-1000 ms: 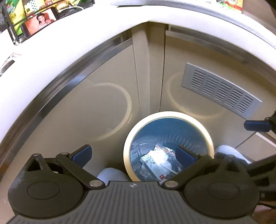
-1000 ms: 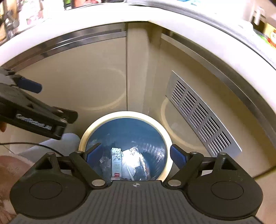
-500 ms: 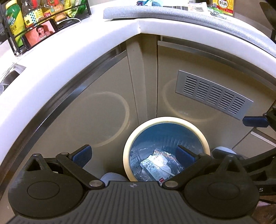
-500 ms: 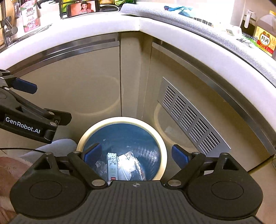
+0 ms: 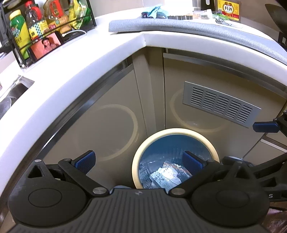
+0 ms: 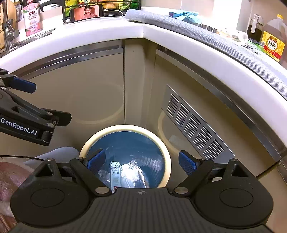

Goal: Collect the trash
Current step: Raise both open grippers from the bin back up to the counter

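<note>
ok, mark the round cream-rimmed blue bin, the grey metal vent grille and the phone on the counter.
round cream-rimmed blue bin (image 6: pixel 166 161): right wrist view, right rim.
grey metal vent grille (image 5: pixel 220 104): left wrist view, slat centre.
phone on the counter (image 6: pixel 86 11): right wrist view, lit screen.

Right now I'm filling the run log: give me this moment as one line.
left tongs: open, empty | right tongs: open, empty | bin: on floor below both, wrappers inside | stage: trash dropped

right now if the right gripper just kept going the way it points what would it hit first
Probably the trash bin: the open, empty right gripper aims into its mouth, so it would likely meet the wrappers lying inside. Depth is hard to judge.
</note>
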